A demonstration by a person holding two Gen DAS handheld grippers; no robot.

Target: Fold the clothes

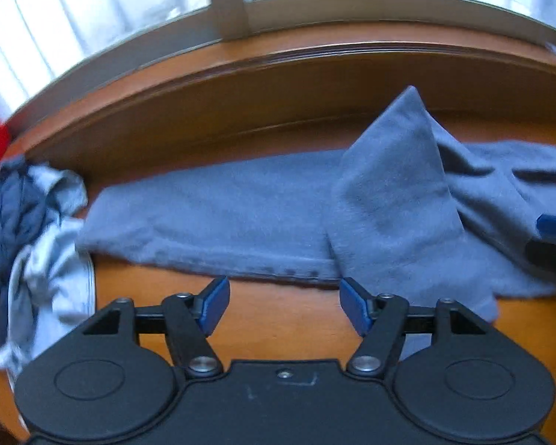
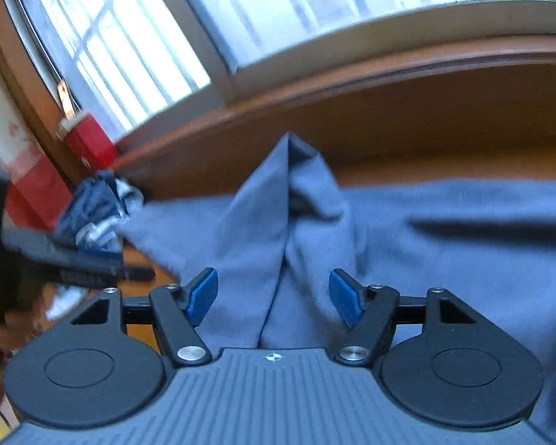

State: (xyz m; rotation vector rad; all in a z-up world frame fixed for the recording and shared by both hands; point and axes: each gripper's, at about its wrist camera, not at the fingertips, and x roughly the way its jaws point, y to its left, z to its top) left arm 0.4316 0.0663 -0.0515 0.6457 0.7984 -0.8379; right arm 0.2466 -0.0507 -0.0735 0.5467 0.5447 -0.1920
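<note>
Two grippers hang over a brown wooden desk (image 1: 278, 319) under a window (image 1: 92, 29), both with jaws spread and nothing between them. At the desk's left edge lies a crumpled pile of clothes (image 1: 33, 230), dark blue and pale grey mixed, with a red box (image 2: 89, 144) behind it near the back left corner. The left gripper (image 1: 284, 306) is released just off the near hem of the blue-grey garment (image 1: 218, 215), which stretches flat along the middle of the desk. Toward the right, part of the garment stands up in a peak (image 1: 400, 170) — a tented fold, not yet laid down. The right gripper (image 2: 273, 294), also released, straddles the base of that peak, cloth under and ahead of its fingers.

Likely trouble: the peak may slump sideways on its own and leave a skewed, bunched crease; a pinch taken too deep could catch more than one layer and drag the flat part out of line. No open container shows — the red box's contents cannot be seen.
</note>
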